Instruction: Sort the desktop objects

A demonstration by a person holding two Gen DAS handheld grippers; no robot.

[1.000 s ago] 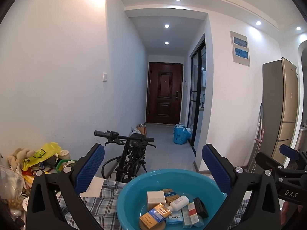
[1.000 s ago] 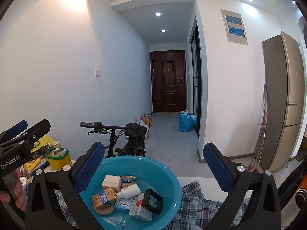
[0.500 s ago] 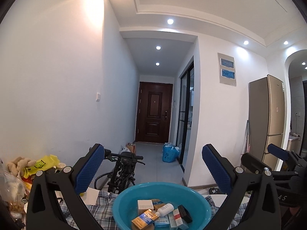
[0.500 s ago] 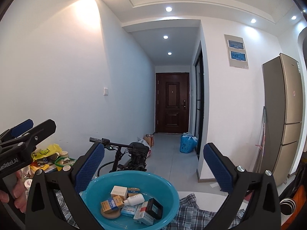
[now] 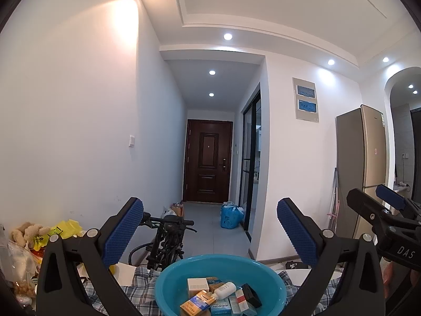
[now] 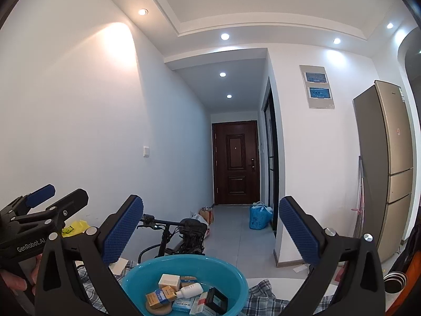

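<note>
Left claw (image 5: 210,233): spread wide, empty, raised and aimed level down the hallway. Right claw (image 6: 211,233): likewise spread wide, empty, raised beside the left one.

Below and between the pads of both: teal basin (image 5: 168,281) on the checked cloth (image 5: 136,288) covering the surface. Inside the basin, packed close and partly overlapping: white box (image 5: 198,284), small white bottle (image 5: 225,289) lying on its side, orange-and-blue pack (image 5: 197,305), RAISON box (image 5: 220,307), red-and-white pack (image 5: 241,299), black box (image 5: 251,295). To the left on the surface: loose clutter including a yellow bag (image 5: 64,230) and a plush toy (image 5: 27,233).

Step in hand, as judged: hover before a pick; nothing gripped, objects gathered in the basin.

Next move, as judged: tilt one claw downward, lower into the basin, select a top-lying item such as the bottle or the black box, align pads across its narrow faces, close gently. Hold the other claw clear of the rim to prevent tipping
</note>
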